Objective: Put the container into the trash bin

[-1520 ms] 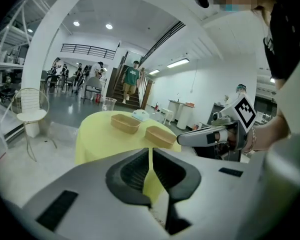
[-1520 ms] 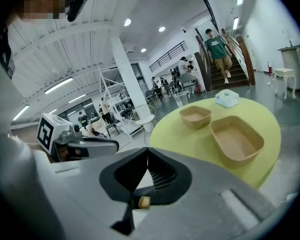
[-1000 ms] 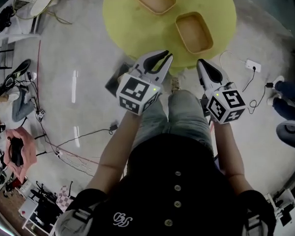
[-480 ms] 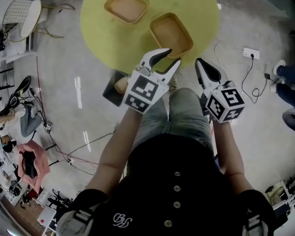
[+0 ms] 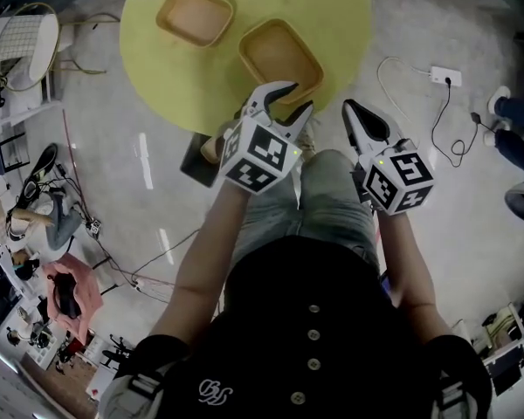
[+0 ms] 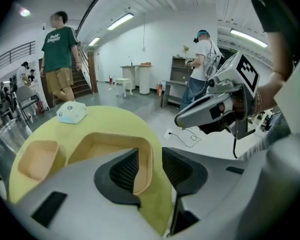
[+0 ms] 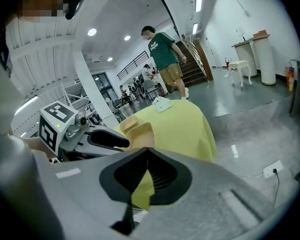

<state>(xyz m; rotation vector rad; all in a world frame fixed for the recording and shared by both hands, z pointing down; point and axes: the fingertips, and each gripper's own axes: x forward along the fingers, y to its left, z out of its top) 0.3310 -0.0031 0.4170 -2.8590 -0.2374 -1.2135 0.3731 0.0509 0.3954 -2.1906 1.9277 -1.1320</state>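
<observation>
At the table's near edge: the left gripper [image 5: 295, 97] hangs with its tips at the rim of the nearer container [image 5: 279, 52]. That container sits on the yellow table [image 5: 336, 7], just beside a second container [image 5: 195, 14].
Left jaws: they have just been opening and now stand spread wide. The container's near wall shows in the gap between the pads, but neither pad presses on it, so nothing is held.
Right gripper [image 5: 356, 113]: its jaws are together and empty, just beside the left one, with the tips at the table's edge.
Meaning for the task: this looks like the set-up for a grasp. The container is not yet lifted, and closing on its near wall would likely come next.
Bin: none is clearly in view. A white wire basket [image 5: 22, 37] on the floor at far left may be it, though I cannot tell.
Against a second ago: the left jaws were nearly together then, with their tips at the table's edge and well short of both containers. The head view now has the table closer and the left tips up at the container. The right jaws were closed then, as now.
</observation>
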